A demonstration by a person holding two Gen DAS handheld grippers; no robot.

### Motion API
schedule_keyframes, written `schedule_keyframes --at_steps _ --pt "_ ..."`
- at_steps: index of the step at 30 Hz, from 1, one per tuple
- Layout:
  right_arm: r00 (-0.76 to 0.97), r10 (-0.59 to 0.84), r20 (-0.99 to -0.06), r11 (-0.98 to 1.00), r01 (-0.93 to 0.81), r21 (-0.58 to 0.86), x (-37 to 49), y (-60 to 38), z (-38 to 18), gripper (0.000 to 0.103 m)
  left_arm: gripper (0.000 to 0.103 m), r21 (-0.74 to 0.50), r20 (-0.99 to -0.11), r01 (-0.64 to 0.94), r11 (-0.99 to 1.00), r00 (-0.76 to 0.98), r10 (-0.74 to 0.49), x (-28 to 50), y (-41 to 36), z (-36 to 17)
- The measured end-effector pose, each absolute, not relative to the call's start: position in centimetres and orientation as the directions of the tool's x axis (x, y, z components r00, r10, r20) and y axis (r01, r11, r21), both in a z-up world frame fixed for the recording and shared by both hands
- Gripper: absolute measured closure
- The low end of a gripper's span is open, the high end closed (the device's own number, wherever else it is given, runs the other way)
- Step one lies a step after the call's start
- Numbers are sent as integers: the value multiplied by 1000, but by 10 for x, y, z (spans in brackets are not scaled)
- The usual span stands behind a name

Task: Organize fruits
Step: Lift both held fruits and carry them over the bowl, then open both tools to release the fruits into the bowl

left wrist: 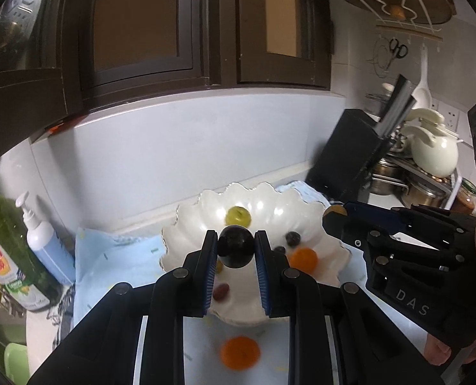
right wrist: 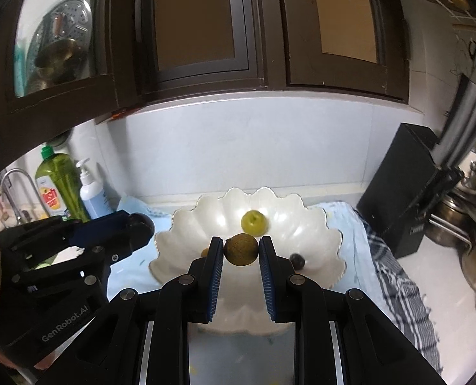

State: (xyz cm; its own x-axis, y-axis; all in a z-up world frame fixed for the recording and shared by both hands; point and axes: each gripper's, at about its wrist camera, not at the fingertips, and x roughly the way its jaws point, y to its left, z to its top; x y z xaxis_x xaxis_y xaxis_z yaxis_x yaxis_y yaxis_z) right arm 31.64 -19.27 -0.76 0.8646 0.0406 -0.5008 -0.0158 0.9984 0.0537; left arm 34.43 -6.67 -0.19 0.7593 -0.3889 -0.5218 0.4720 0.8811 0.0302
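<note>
While "DAS" marks the right claw, clamped on a kiwi, the "GenRobot.AI" left claw pinches a dark plum.

Glossy white ceramic-looking bowl, soft blue cloth beneath, matt black plastic knife block.

My right tongs, seen from the left wrist camera, carry the pale letters "DAS" on their black body. My left tongs, seen from the right wrist camera, read "GenRobot.AI" along the side. The green bottle by the sink has a red and yellow label, but its brand word is too blurred to read.
</note>
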Motion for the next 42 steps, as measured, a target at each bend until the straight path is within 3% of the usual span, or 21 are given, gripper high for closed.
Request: schedule_keyframes --at_steps 28,31,42 --pt "709 16 -705 997 46 68 448 -238 -69 77 78 9 -710 484 875 619 -335 479 -118 -66" --pt "702 -2 -713 996 64 60 448 -239 -73 65 60 10 -720 480 877 612 -326 482 -118 -70" --pt "751 -34 -660 993 97 60 418 -241 -49 63 43 27 -672 447 894 670 -315 451 -102 -44"
